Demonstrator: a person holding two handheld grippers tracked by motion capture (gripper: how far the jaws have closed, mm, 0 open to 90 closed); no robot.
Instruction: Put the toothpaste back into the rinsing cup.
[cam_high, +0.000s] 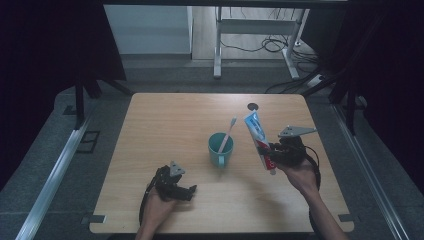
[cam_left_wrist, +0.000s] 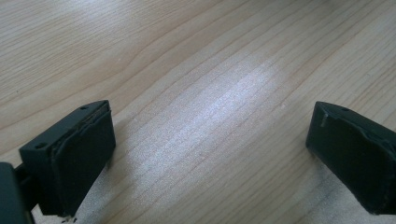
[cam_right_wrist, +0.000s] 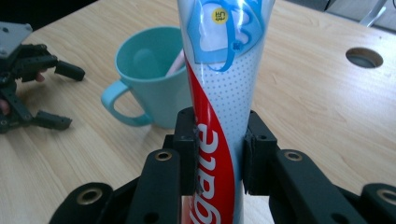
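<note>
The right gripper (cam_right_wrist: 218, 161) is clamped on a toothpaste tube (cam_right_wrist: 223, 84), which is held clear of the table (cam_high: 165, 120), tilted, just right of the mug (cam_high: 220, 148); a toothbrush (cam_high: 228, 132) is stood in the mug; the left gripper (cam_left_wrist: 210, 154) is held with jaws wide apart, nothing between them, low over bare wood near the table's front edge.

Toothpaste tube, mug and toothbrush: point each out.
Toothpaste tube (cam_right_wrist: 219, 107), right gripper view, mid body above the jaws.
Mug (cam_high: 220, 150), high view, near wall.
Toothbrush (cam_high: 230, 127), high view, handle above the rim.
</note>
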